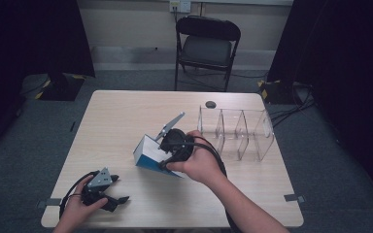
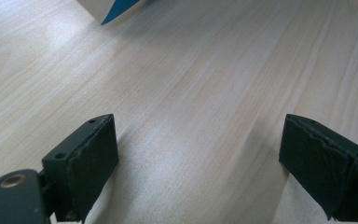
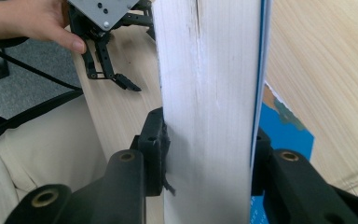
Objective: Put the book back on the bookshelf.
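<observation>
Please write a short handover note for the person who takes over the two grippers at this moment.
Right gripper: jaws shut on the book, gripping its page block; the book is tilted up on the table.
Left gripper: jaws open, holding nothing, resting low near the table's front left corner.
Clear divided organizer: stands on the right, its compartments look empty.
Done: book gripped.
Left: probably to place the book in the organizer.

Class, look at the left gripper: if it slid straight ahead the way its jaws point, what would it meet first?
Probably the book, whose blue corner lies ahead and slightly left of the open left gripper; only bare table lies between. Depth is uncertain.
</observation>
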The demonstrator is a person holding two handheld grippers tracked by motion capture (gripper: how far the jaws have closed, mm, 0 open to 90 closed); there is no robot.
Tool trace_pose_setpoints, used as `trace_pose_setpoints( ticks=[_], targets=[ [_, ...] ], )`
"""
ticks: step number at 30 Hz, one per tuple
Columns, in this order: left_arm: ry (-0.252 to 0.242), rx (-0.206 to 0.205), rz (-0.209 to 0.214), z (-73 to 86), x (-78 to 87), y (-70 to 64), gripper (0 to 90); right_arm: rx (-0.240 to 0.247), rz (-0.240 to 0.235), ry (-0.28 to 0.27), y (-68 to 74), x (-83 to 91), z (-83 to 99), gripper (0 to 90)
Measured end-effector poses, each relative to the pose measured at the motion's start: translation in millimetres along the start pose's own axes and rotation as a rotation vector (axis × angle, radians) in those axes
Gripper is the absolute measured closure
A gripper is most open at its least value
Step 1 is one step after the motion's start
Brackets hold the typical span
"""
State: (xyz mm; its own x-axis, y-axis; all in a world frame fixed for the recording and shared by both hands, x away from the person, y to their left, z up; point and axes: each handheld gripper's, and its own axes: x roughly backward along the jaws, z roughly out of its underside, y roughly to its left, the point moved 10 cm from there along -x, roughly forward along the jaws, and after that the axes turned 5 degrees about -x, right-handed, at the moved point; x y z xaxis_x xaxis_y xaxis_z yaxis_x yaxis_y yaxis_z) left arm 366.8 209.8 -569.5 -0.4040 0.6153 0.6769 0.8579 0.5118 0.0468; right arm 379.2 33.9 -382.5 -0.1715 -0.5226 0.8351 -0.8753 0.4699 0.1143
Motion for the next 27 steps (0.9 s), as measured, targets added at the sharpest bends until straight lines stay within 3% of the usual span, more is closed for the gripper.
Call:
trace_pose_setpoints(
  ticks=[27],
  targets=[
    [0.009,-0.009,-0.004,0.4,0.6,1.8,10.9,0.022,0.001,0.057,4.5,6.8,-4.2,61.4]
  ],
)
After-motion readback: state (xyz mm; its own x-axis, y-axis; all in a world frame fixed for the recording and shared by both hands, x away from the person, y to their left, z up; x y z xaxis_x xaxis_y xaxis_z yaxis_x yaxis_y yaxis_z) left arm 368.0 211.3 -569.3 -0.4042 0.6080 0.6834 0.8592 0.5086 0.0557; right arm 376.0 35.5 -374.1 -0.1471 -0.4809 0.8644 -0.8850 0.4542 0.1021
